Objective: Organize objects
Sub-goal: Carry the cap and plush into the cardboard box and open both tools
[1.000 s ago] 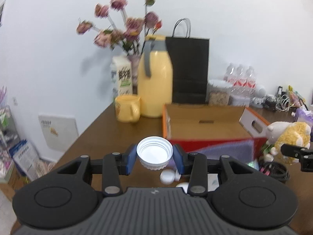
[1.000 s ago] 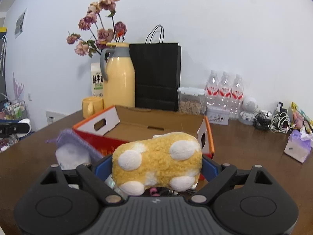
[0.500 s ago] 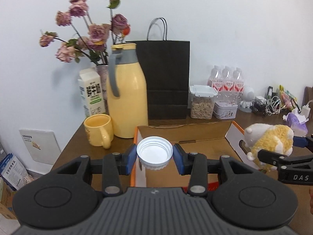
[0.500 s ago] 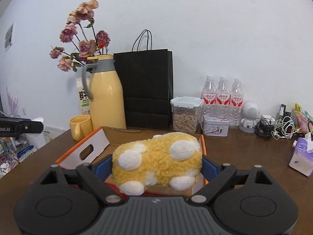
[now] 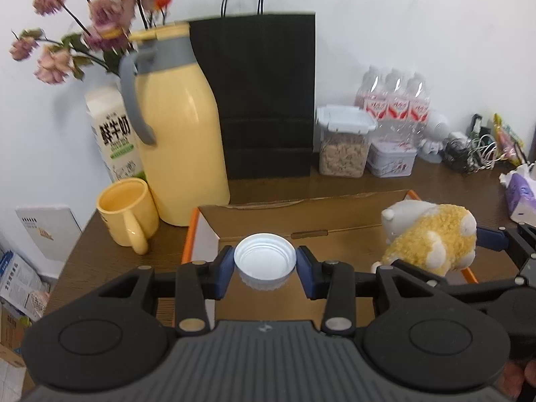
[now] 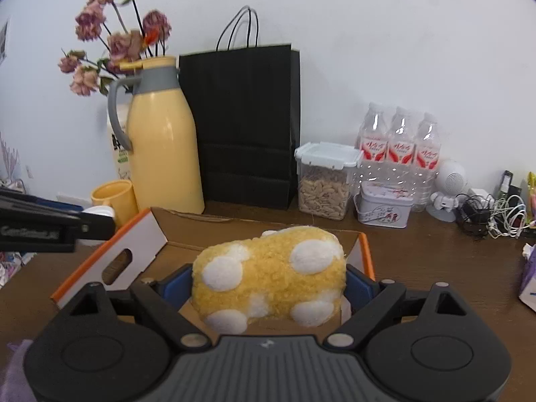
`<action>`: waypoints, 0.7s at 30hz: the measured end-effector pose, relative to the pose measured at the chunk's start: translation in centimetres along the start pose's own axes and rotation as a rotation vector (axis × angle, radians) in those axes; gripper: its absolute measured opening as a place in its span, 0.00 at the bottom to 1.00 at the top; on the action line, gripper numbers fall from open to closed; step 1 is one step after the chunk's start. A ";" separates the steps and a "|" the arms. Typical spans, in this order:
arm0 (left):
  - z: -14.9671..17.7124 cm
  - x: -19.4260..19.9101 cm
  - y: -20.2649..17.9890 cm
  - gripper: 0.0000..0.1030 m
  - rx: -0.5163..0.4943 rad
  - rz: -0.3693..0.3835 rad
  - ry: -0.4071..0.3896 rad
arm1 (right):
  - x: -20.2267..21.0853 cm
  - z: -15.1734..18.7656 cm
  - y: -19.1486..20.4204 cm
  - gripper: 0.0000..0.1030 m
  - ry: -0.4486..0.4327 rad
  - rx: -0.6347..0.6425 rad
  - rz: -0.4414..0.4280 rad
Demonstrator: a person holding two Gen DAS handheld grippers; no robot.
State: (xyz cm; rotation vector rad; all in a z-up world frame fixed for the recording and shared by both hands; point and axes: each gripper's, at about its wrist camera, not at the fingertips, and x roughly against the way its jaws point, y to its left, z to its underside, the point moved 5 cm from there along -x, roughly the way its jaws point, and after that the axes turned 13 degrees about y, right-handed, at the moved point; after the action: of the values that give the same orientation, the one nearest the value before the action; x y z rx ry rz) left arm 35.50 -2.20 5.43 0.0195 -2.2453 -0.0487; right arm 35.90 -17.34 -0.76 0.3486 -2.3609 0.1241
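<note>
My left gripper (image 5: 264, 264) is shut on a white plastic cap (image 5: 264, 259), open side up, held over the open cardboard box (image 5: 301, 214) with orange edges. My right gripper (image 6: 268, 283) is shut on a yellow plush toy with white spots (image 6: 268, 274), held over the same box (image 6: 140, 234). The plush (image 5: 435, 238) also shows at the right in the left wrist view, above the box's right side. The left gripper's side shows at the left edge of the right wrist view (image 6: 50, 226).
Behind the box stand a yellow thermos jug (image 5: 181, 127), a yellow mug (image 5: 127, 214), a milk carton (image 5: 114, 134), dried flowers (image 5: 97, 10), a black paper bag (image 5: 264, 97), a food container (image 5: 345, 144), water bottles (image 5: 392, 100) and a tin (image 5: 392, 157). Cables (image 6: 492, 214) and tissues (image 5: 521, 191) lie right.
Both grippers have risen and moved forward over the box, each keeping hold of its object. The view has closed in on the box and the items behind it.
</note>
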 end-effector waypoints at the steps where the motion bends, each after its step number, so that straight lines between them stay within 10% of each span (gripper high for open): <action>1: -0.3 -0.8 -0.1 0.40 0.004 -0.002 0.013 | -0.6 -0.1 0.1 0.88 0.008 0.002 0.000; 17: -2.1 -8.1 -0.4 0.42 0.006 -0.051 0.143 | -7.9 -0.6 0.0 0.91 0.131 -0.001 -0.008; 21: -1.9 -8.1 -0.3 0.93 0.013 -0.066 0.131 | -8.4 -0.3 -0.1 0.96 0.154 -0.009 -0.005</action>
State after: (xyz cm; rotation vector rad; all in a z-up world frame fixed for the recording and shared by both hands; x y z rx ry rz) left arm 42.06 -2.26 0.30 0.1012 -2.1135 -0.0662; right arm 41.90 -15.55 -6.33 0.3291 -2.2079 0.1323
